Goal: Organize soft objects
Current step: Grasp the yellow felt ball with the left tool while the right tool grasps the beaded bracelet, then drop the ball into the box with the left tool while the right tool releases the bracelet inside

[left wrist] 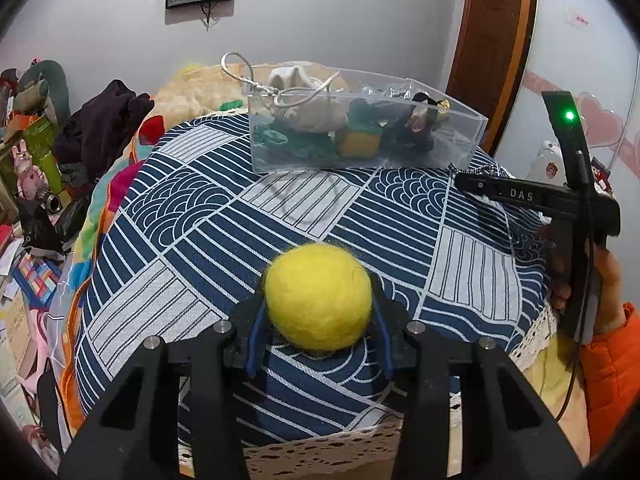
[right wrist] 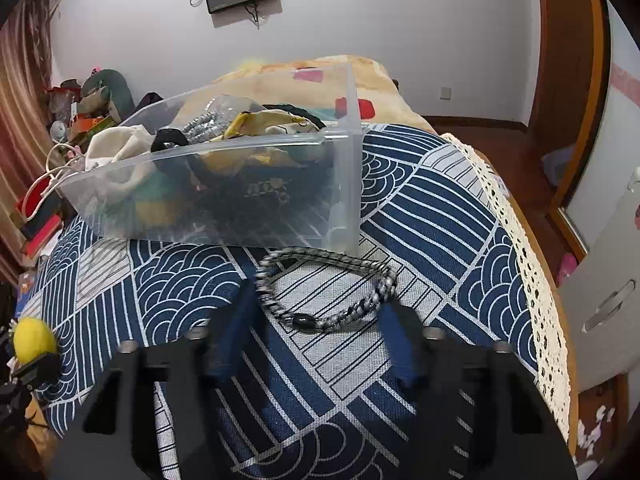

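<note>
My left gripper point(left wrist: 318, 312) is shut on a yellow felt ball point(left wrist: 318, 296) and holds it just above the patterned cloth; the ball also shows in the right wrist view point(right wrist: 34, 340) at the far left. A clear plastic box point(left wrist: 360, 148) with several soft items stands at the back of the table; in the right wrist view the box point(right wrist: 224, 192) is close ahead. My right gripper point(right wrist: 320, 312) is open, its fingers either side of a black-and-white braided cord loop point(right wrist: 328, 284) lying on the cloth. The right gripper also shows in the left wrist view point(left wrist: 460, 182).
The table has a blue-and-white patterned cloth point(left wrist: 280, 216) with a lace edge point(right wrist: 520, 248). A cluttered floor and clothes lie to the left point(left wrist: 100, 128). A wooden door point(left wrist: 496, 28) stands behind, and a white drawer unit point(right wrist: 608, 280) at the right.
</note>
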A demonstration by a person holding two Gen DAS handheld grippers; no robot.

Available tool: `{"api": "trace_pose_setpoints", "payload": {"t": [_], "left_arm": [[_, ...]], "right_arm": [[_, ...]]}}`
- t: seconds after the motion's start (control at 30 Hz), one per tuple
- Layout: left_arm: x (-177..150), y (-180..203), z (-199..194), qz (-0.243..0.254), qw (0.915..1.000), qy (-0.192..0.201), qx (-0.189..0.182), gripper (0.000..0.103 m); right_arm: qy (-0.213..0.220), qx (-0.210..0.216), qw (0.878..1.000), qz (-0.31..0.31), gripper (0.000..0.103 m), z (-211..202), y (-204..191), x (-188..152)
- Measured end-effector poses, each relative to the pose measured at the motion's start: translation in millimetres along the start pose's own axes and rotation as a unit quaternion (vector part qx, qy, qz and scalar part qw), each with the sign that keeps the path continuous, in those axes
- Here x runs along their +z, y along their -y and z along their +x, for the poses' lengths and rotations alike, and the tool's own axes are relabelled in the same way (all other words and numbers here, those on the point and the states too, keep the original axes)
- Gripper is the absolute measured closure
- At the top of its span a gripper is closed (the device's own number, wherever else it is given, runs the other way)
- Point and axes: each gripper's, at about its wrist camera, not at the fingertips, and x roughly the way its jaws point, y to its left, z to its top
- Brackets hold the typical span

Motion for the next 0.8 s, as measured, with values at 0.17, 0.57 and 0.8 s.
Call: {"api": "trace_pose_setpoints", "payload": {"t": [0.17,0.57,0.8], "left_arm": [[12.8,-4.1,-5.4,0.000,0.9998,0.019,0.005,0.060],[77.0,-0.6,-14.2,0.017,0.9955,0.092,0.012,0.060],[121.4,3.4,-4.2,0.020,0.9935,0.112,0.004,0.060]], "right_arm": [[0.013,0.008,1.000,-0.006,0.085,-10.8,-3.7,-2.1],[0.084,0.021,0.995,-0.041,0.095,-52.1,-21.9,16.9],[0.120,0.026,0.990,-0.066,0.095,-58.7,-38.4,43.2]]}}
